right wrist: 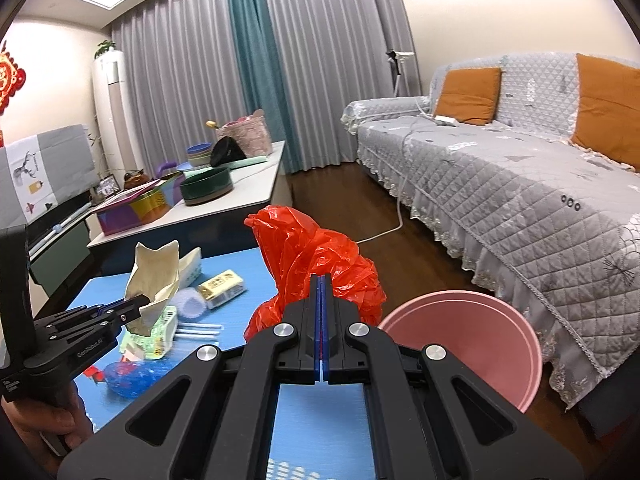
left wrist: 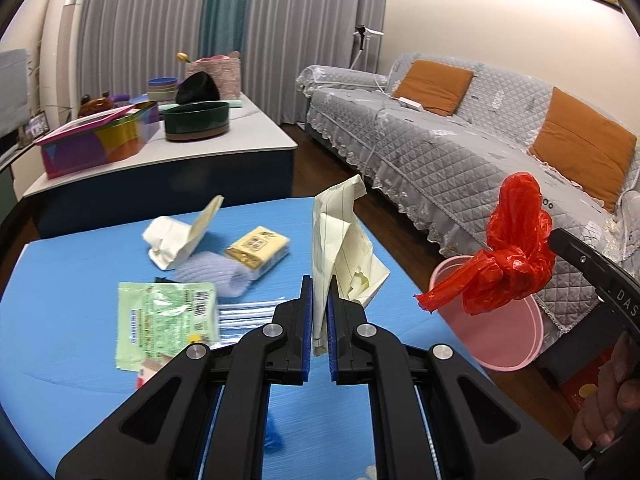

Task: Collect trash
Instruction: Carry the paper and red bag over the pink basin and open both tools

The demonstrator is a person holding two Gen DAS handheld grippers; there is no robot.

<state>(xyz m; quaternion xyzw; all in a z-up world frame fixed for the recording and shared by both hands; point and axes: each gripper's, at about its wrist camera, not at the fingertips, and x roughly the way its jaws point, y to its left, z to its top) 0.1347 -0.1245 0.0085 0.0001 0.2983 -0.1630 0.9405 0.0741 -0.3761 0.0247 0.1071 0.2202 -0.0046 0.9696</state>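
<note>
Left gripper [left wrist: 319, 320] pinching crumpled paper [left wrist: 344, 256], right gripper [right wrist: 322, 316] clamping red bag [right wrist: 316, 260] — pink bin [right wrist: 472, 340] waiting; green wrapper [left wrist: 168, 320], tissue pack [left wrist: 258, 250] lying uncollected.

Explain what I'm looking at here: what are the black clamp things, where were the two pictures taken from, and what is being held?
No robot: a person holds a hand-operated black gripper in each hand, each with a camera looking along its fingers. The left gripper pinches a crumpled cream lined paper. The right gripper is shut on a crumpled red plastic bag, near a pink plastic bin on the floor. Still on the blue table: a green printed wrapper, a yellow tissue pack, a white crumpled carton.
</note>
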